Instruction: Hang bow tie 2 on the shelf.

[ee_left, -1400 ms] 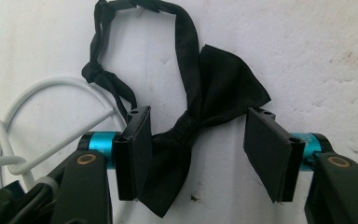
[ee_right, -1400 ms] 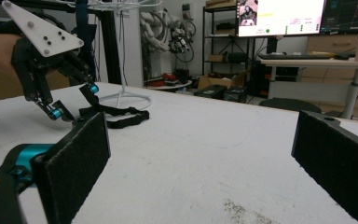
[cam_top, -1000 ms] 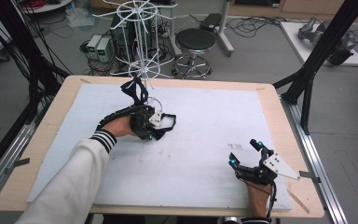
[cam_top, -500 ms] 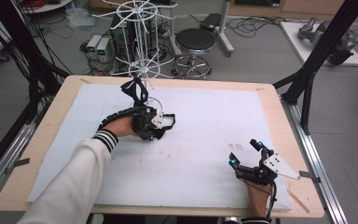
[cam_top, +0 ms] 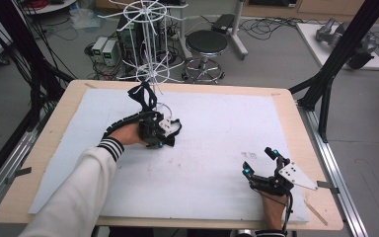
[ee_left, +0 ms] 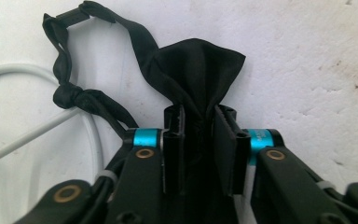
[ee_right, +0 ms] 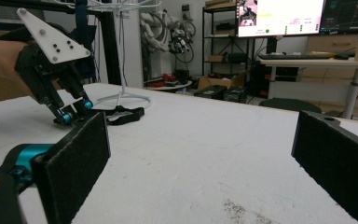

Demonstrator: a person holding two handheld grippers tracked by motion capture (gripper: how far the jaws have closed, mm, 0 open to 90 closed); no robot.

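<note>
The left claw (ee_left: 199, 140) has just been closing and now pinches the black cloth strap (ee_left: 193, 70) lying on the desk (cam_top: 217, 133) by the white wire stand (cam_top: 148, 54), so lifting can start, while the right claw (cam_top: 262, 160) waits spread wide.

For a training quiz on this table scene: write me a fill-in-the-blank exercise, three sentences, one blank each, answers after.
1. The left gripper is pinching a piece of cloth whose colour is ____.
2. The right gripper rests on the table with its jaws ____.
3. The wire stand behind the cloth is coloured ____.

Missing words: black; open; white
</note>
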